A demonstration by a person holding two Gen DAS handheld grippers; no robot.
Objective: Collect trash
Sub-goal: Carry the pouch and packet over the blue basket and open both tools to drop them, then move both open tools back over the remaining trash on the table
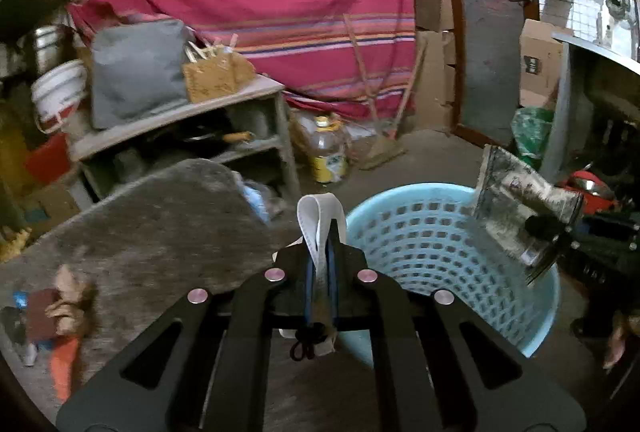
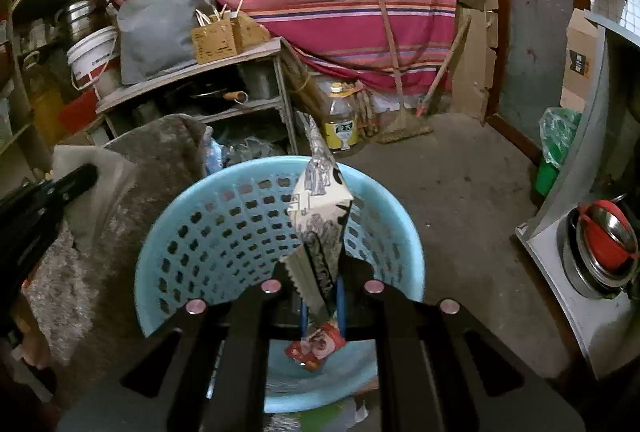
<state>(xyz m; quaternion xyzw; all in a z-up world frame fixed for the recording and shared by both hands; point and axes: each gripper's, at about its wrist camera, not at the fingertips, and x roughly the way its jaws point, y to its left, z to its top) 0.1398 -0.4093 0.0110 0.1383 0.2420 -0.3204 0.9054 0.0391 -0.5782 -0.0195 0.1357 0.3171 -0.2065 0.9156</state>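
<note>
Blue basket sits on floor, near me. L gripper jaws clamp white strip left of it. R gripper jaws pinch printed wrapper over it.

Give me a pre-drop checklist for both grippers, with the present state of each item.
1. Right gripper shut on the printed wrapper: ok.
2. Wrapper over the blue basket opening: ok.
3. Left gripper shut on the white strip: ok.
4. White strip over the basket opening: not ok; it sits at the rim's left edge.
5. Room in the basket: ok; only a red packet lies at the bottom.
6. Grippers clear of each other: ok; apart in both views.
</note>
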